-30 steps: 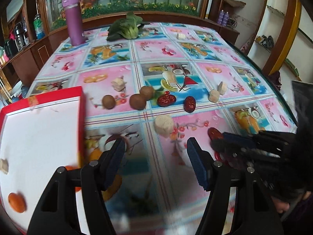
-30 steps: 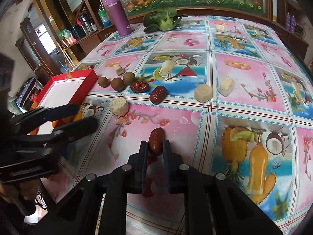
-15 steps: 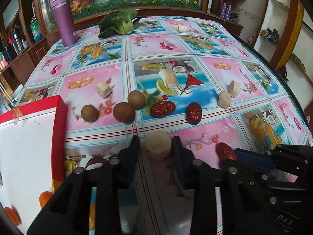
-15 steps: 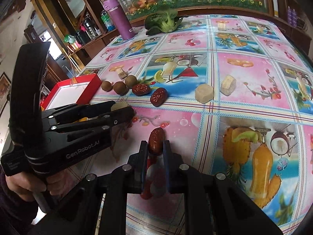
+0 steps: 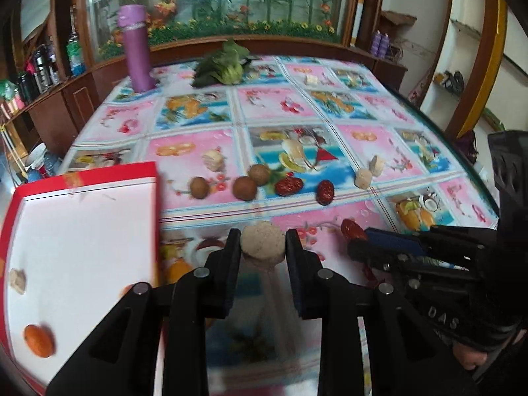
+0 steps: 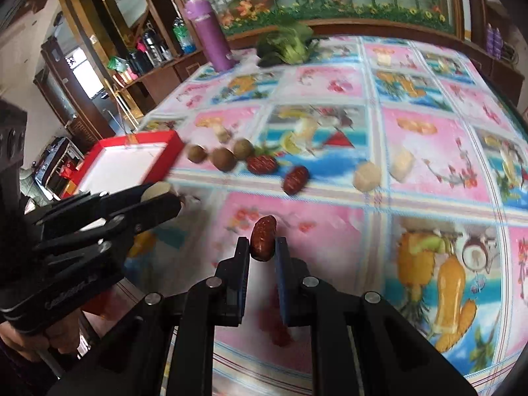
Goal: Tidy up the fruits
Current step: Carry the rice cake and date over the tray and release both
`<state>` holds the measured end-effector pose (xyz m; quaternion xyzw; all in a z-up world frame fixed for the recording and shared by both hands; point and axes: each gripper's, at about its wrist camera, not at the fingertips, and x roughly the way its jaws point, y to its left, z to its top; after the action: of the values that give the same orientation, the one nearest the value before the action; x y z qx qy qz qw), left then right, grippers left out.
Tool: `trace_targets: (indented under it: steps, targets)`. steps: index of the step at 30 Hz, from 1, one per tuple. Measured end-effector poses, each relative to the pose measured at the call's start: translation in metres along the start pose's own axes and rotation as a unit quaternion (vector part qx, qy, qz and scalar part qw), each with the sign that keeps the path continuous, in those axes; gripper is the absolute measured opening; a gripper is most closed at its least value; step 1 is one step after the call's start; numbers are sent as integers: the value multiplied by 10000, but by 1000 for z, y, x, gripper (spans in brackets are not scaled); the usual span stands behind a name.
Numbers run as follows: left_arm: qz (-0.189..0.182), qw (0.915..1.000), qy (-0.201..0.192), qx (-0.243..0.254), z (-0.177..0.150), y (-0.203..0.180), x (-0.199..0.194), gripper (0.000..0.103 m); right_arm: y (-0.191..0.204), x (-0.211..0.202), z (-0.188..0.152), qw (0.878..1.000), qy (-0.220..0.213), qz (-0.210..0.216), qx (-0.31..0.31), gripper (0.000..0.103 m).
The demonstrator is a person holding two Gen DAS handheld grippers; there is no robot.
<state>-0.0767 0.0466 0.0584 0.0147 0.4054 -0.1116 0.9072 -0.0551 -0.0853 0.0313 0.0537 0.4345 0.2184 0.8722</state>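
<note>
The red tray point(image 5: 85, 178) sits at the table's left edge with a white inside, and so far it only holds an orange fruit point(image 5: 39, 341) near the front and a small beige chunk point(image 5: 17, 280) further back.

The left gripper point(image 5: 263, 247) is clamped on a round beige cake point(image 5: 263, 246), pads snug on both sides, just right of the tray. It looks lifted off the cloth, though I can't say for sure. The right gripper point(image 6: 262, 247) sits low over the table point(image 6: 429, 132) beside the left one, pinching a red date point(image 6: 263, 237) that stands on end between its pads.

Out on the tablecloth there's a row of three brown fruits point(image 5: 245, 188), two more dates point(image 5: 325, 191) and a couple of pale chunks point(image 5: 363, 178). A purple flask point(image 5: 137, 46) and some greens point(image 5: 224, 67) are at the far end.
</note>
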Motion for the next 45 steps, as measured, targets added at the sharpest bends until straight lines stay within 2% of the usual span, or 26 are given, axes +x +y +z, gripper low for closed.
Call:
trace_targets:
  steps: [4, 9, 13, 18, 24, 30, 36, 38, 40, 41, 45]
  targets:
    - [221, 9987, -260, -386, -4, 40, -33, 29, 34, -2, 24, 9990, -279, 232, -268, 14]
    - [859, 9909, -398, -953, -11, 105, -56, 29, 81, 19, 50, 9968, -252, 474, -586, 14]
    - [1261, 9827, -364, -1308, -16, 147, -56, 29, 117, 47, 65, 9947, -50, 691, -763, 14]
    - [1607, 9751, -39, -1526, -19, 180, -34, 29, 153, 85, 74, 9924, 285, 798, -894, 14]
    - [1749, 9699, 389, -1649, -19, 193, -9, 29, 172, 120, 74, 9910, 626, 689, -960, 14]
    - [1891, 9650, 747, -1654, -20, 199, 7, 30, 172, 137, 75, 9904, 894, 567, -892, 14]
    - [1948, 9646, 780, -1597, -20, 198, 7, 32, 167, 136, 72, 9902, 942, 582, -848, 15]
    - [2021, 9633, 796, -1577, -20, 197, 7, 35, 167, 136, 72, 9902, 938, 578, -860, 15]
    - [2078, 9616, 810, -1599, -21, 198, 6, 50, 167, 136, 72, 9901, 939, 581, -862, 15]
    - [2089, 9613, 800, -1609, -21, 198, 6, 53, 167, 136, 72, 9901, 940, 579, -865, 15]
    - [2268, 9592, 656, -1557, -21, 193, -5, 53, 166, 132, 74, 9906, 869, 656, -828, 26]
